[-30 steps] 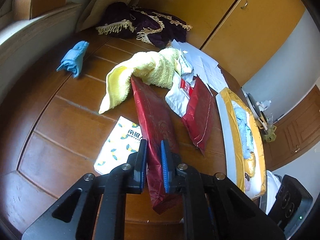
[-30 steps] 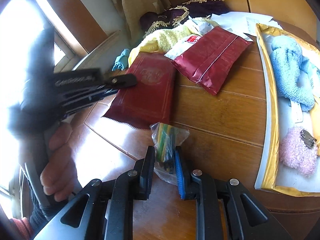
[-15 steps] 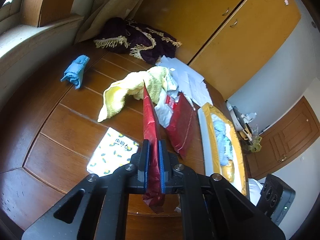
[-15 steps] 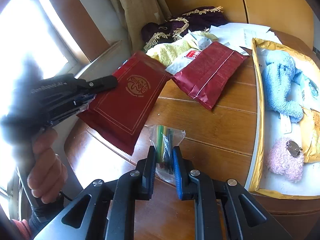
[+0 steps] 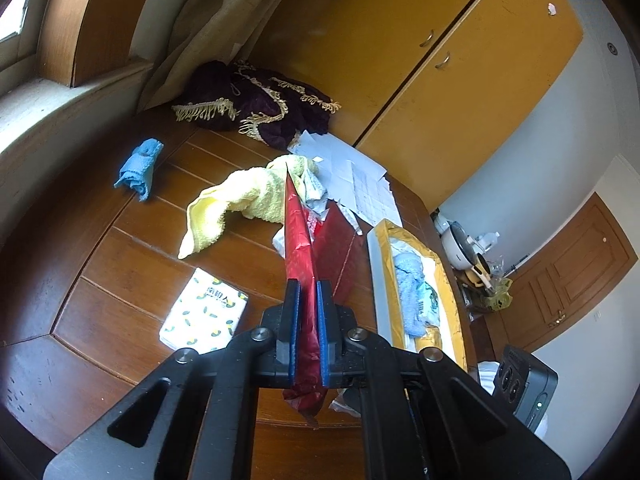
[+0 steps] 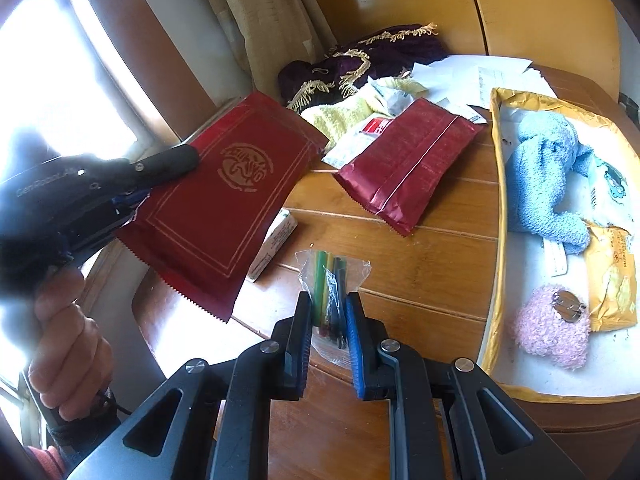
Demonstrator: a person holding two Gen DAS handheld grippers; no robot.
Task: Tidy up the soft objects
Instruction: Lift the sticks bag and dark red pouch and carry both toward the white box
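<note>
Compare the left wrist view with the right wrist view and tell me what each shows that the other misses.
Only the left wrist view shows the blue rolled cloth and the full white tissue pack.

Only the right wrist view shows the clear bag of sticks in the right gripper, the pink fluffy item, and the gold emblem on the lifted red pouch.

Both show that pouch held by the left gripper, the second red pouch, yellow towel and gold-rimmed tray.

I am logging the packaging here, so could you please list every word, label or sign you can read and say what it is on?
"GenRobot.AI", faint: on the left gripper.
Gold round emblem, its lettering too small to read: on the held red pouch.
Two large Chinese characters, blurred: on the tissue pack.
White text on a red label, unreadable: on the white packet.
Print on the yellow packet and the papers: too small to read.
</note>
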